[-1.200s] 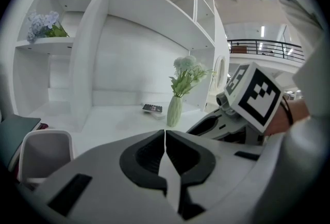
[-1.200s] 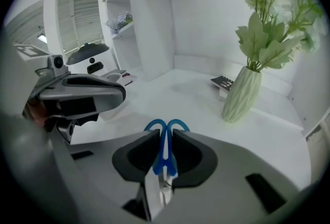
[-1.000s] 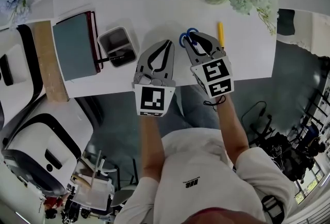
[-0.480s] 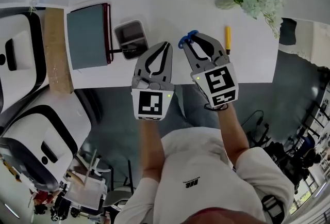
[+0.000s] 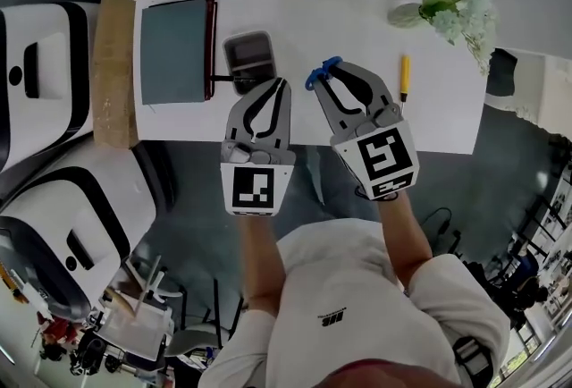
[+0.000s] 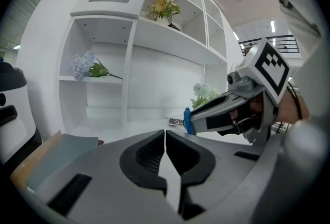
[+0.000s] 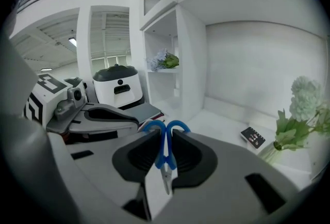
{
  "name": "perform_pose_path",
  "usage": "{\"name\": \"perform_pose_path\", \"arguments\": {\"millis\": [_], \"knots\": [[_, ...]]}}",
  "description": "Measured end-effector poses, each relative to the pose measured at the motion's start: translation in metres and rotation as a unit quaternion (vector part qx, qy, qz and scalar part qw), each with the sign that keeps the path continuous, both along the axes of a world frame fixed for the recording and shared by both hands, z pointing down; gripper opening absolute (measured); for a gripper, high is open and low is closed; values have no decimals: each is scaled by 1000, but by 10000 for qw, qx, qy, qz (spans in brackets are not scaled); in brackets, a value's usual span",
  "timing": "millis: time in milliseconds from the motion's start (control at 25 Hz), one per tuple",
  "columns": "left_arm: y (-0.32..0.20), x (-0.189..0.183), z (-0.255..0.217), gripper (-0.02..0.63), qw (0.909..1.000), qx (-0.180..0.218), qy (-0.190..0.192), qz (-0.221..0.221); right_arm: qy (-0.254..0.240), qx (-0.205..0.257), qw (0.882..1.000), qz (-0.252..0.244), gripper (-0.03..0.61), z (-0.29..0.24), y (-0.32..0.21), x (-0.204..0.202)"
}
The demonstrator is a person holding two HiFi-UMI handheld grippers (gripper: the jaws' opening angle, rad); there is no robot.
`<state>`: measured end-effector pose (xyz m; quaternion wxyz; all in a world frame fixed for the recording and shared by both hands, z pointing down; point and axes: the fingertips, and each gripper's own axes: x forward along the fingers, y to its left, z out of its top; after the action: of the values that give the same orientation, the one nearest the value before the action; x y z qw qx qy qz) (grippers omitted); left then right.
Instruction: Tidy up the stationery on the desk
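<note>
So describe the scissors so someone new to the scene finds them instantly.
Find the white desk, then the right gripper over its near edge. Clamped between its jaws are small scissors with blue loop handles, gripped rather than lying loose like the yellow stick to the right.

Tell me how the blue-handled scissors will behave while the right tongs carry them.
The scissors are probably rigid and light, judging by the thin blade and small, plastic-looking loops. The right tongs pinch only the narrow handle neck, so the scissors may pivot or slip. The left tongs are shut and empty, giving no support.
</note>
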<state>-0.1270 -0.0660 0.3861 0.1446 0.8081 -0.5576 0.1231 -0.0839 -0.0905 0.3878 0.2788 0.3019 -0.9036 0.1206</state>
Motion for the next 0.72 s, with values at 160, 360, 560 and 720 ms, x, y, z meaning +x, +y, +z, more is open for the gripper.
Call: {"name": "perform_pose_path", "arguments": {"millis": [160, 360, 560, 720], "knots": [[6, -18, -5, 0, 9998, -19, -20, -188, -99, 29, 9998, -187, 58, -9, 5, -19], [13, -39, -10, 0, 9989, 3, 28, -475, -233, 54, 9988, -439, 58, -19, 10, -42], [17, -59, -11, 0, 9973, -12, 5, -729, -341, 70, 9971, -679, 58, -23, 13, -63], [22, -71, -13, 0, 9961, -45, -30, -883, -422, 63, 9953, -864, 58, -26, 17, -79]]}}
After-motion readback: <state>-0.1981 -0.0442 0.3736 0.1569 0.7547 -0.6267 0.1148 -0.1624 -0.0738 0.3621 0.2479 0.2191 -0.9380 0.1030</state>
